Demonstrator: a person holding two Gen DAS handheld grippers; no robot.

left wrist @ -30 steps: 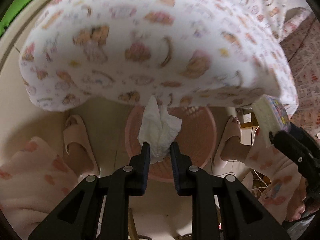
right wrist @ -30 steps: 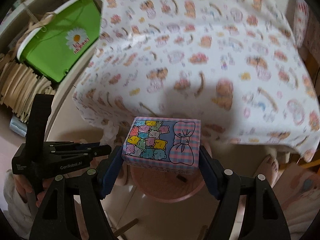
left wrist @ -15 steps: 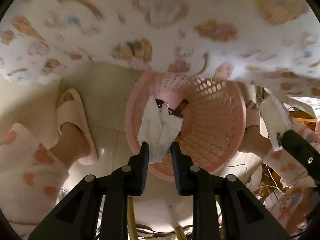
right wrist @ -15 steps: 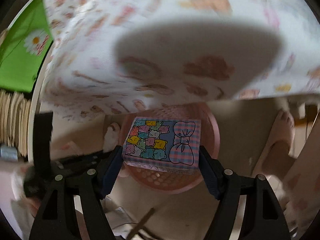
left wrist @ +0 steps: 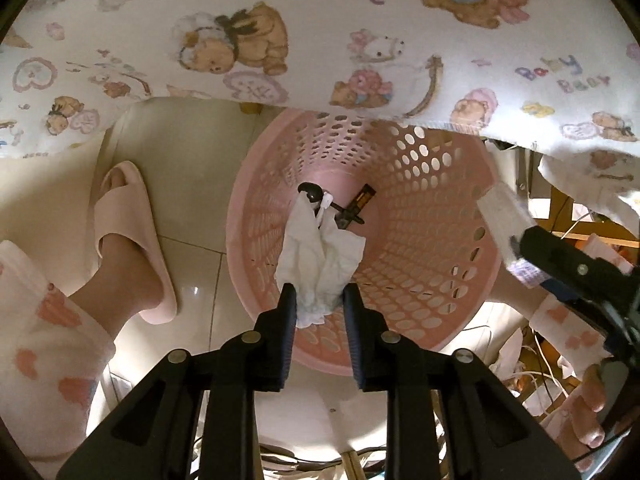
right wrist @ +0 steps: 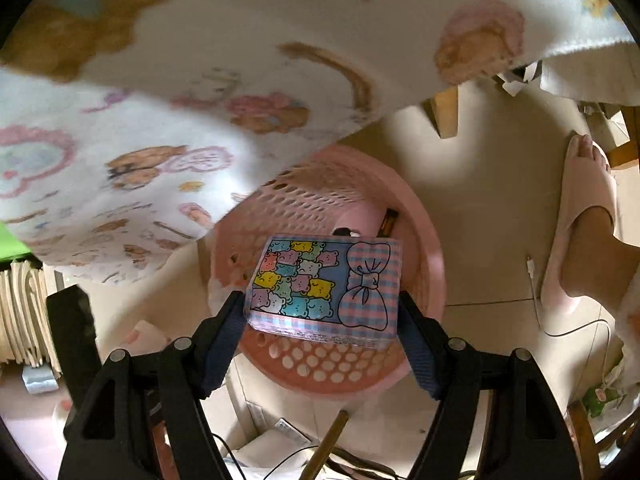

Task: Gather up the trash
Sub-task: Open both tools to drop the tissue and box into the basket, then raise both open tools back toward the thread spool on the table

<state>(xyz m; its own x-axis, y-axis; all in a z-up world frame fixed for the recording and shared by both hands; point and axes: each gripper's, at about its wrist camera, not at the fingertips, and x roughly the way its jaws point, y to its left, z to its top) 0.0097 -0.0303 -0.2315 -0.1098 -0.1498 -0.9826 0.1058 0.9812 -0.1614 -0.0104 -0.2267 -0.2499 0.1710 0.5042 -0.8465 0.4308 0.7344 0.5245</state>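
Above the pink basket (left wrist: 440, 208), a crumpled white tissue (left wrist: 320, 256) is gripped by the left gripper (left wrist: 319, 304); a patterned box (right wrist: 326, 286) is clamped by the right gripper (right wrist: 324, 312).

black claw (left wrist: 319, 300) arms with silver screws; pale pink slipper (left wrist: 134, 236), white heart-print pyjama cuff (left wrist: 48, 344).
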